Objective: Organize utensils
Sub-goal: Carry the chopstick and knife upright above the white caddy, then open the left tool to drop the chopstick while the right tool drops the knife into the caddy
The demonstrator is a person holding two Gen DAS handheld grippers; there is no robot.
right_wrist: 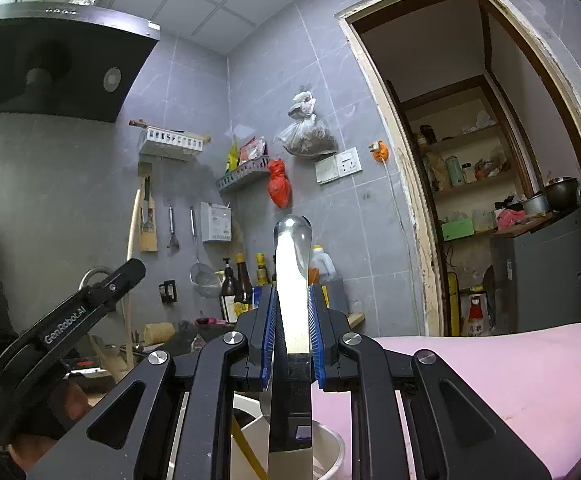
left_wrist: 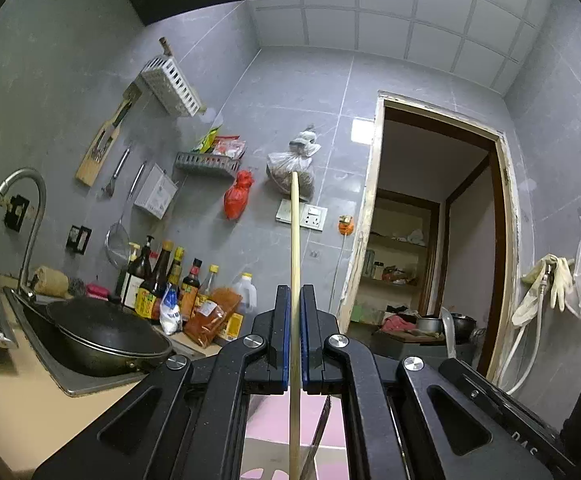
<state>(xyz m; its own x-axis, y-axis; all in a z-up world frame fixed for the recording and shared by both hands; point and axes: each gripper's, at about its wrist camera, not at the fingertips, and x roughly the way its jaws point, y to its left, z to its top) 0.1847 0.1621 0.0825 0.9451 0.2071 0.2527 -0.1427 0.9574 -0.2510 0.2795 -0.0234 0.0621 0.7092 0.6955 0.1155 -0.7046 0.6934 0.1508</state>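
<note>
My left gripper (left_wrist: 295,300) is shut on a pale wooden chopstick (left_wrist: 295,240) that stands upright between the blue pads, its tip rising well above the fingers. The same gripper and chopstick (right_wrist: 132,224) show at the left of the right wrist view. My right gripper (right_wrist: 292,300) is shut on a metal utensil with a shiny rounded end (right_wrist: 293,248) pointing up and a dark lower part. Below it stands a white utensil holder (right_wrist: 330,452) with a yellow stick inside. A pink mat (right_wrist: 490,380) lies under both grippers.
A sink with a black wok (left_wrist: 106,332) and tap (left_wrist: 30,216) sits left. Sauce bottles (left_wrist: 162,280) line the counter's back. Wall racks, hanging tools and bags (left_wrist: 290,168) hang on the grey tiles. An open doorway (left_wrist: 430,232) is to the right.
</note>
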